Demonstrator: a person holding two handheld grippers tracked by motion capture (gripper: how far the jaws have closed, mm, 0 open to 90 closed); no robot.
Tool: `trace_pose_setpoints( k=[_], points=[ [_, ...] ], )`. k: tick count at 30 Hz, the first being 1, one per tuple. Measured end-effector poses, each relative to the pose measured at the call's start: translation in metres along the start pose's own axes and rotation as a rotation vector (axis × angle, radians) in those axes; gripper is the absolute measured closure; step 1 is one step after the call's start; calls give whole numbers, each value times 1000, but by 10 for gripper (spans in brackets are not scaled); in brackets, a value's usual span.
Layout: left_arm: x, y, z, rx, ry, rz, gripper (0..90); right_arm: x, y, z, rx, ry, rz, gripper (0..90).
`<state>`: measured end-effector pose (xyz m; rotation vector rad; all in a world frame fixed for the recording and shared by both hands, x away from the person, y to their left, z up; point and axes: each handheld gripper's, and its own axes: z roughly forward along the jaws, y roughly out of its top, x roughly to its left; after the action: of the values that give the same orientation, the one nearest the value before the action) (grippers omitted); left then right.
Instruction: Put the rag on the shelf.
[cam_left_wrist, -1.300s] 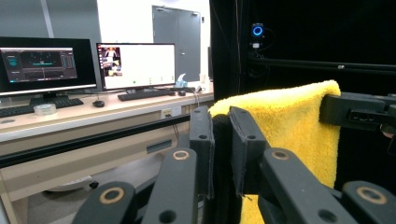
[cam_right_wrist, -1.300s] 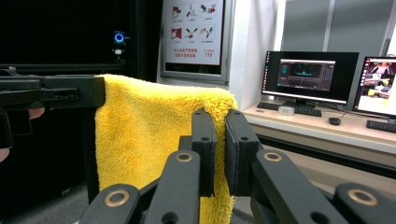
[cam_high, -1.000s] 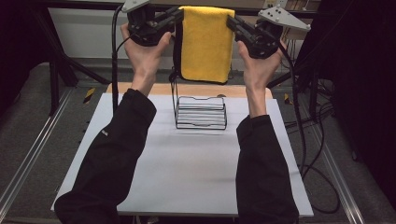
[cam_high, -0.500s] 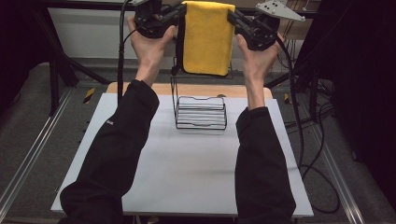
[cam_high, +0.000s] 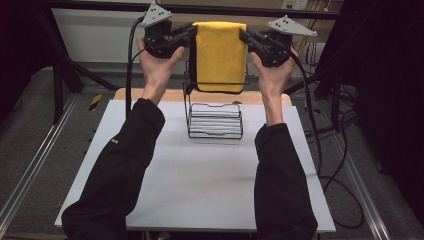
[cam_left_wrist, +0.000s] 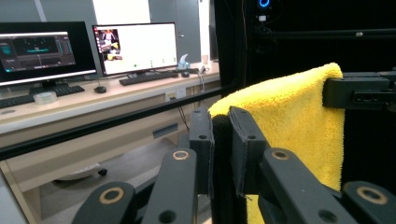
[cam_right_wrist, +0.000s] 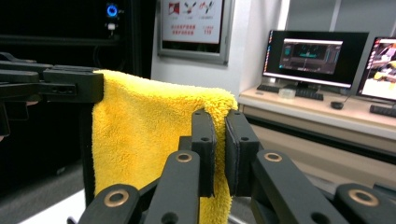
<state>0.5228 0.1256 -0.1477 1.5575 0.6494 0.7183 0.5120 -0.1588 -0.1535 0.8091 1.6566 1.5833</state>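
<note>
High view: you are holding the yellow towel (cam_high: 220, 56) above the wire rack (cam_high: 215, 120), left gripper (cam_high: 186, 34) and right gripper (cam_high: 248, 38) each pinching a top corner; keep it level, taut.

Light falls from above in the high view: the white table (cam_high: 200, 185) is bright and evenly lit, with only faint, soft shadows beside the sleeves, while the surroundings at both sides sink into near black. The yellow towel (cam_high: 220, 55) is vivid and not blown out. That view is slightly soft and grainy. In the left gripper view the near fingers (cam_left_wrist: 201, 154) are blurred, the lit monitor (cam_left_wrist: 135, 46) glares white, and the background right is dark. In the right gripper view the towel's pile is fairly sharp, the monitors (cam_right_wrist: 310, 58) softer, the left side black.
</note>
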Motion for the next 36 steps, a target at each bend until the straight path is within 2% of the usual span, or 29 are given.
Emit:
trace_pose_setpoints(
  k=[8,15,19,27,32,36],
  points=[
    [-5,-24,-12,21,-35,-10,797,5,-21,-7,31,30,17,835],
    [-7,-32,-13,57,-44,3,797,8,-32,-11,53,28,16,834],
    [-11,-34,-17,56,-50,14,797,10,-40,-15,49,33,22,834],
    [-17,-45,-26,74,-74,-3,795,16,-47,-24,65,39,10,831],
    [-21,-49,-33,85,-94,4,794,20,-51,-31,73,50,-4,831],
    [-25,-53,-36,109,-90,14,793,23,-54,-36,88,57,4,830]
  ],
)
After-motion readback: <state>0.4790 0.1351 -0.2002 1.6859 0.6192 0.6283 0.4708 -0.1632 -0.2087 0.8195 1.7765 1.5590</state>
